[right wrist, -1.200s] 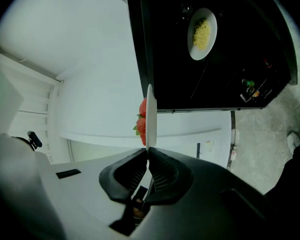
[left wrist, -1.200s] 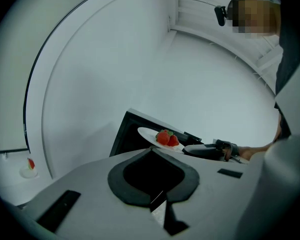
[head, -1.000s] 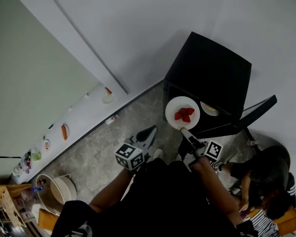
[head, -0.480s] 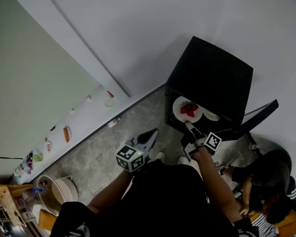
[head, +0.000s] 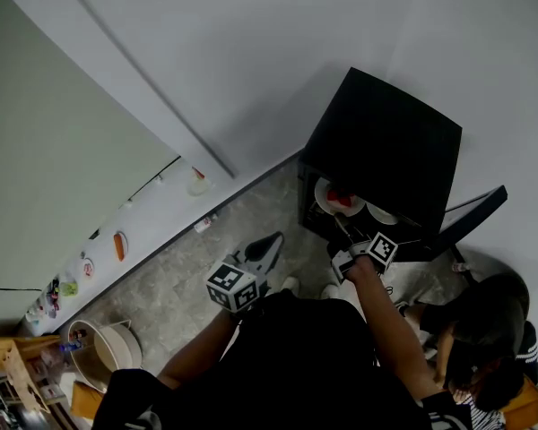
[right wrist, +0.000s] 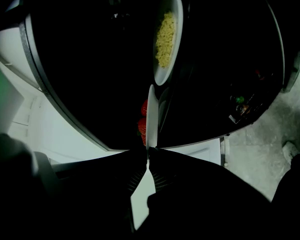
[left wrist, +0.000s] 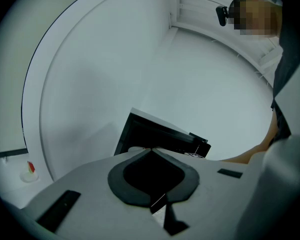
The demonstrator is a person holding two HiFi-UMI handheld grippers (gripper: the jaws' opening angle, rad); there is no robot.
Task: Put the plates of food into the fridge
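Note:
A black fridge (head: 386,141) stands open on the floor against the wall. My right gripper (head: 345,236) is shut on the near rim of a white plate of strawberries (head: 338,198), which sits partly inside the fridge opening. In the right gripper view that plate (right wrist: 151,116) shows edge-on between the jaws of the right gripper (right wrist: 147,151), with the red strawberries (right wrist: 142,126) on its left. Deeper inside lies a second plate of yellow food (right wrist: 165,39), also seen as a plate (head: 381,214) in the head view. My left gripper (head: 264,247) hangs shut and empty over the floor; the left gripper (left wrist: 151,150) faces the fridge (left wrist: 155,134).
The fridge door (head: 466,211) is swung open to the right. A long white counter (head: 152,218) along the left wall carries more plates of food (head: 118,245). A round basket (head: 108,343) stands at lower left. A person (head: 484,330) sits on the floor at lower right.
My right gripper has carried the strawberry plate forward from in front of the fridge into its opening. The left gripper has barely moved.

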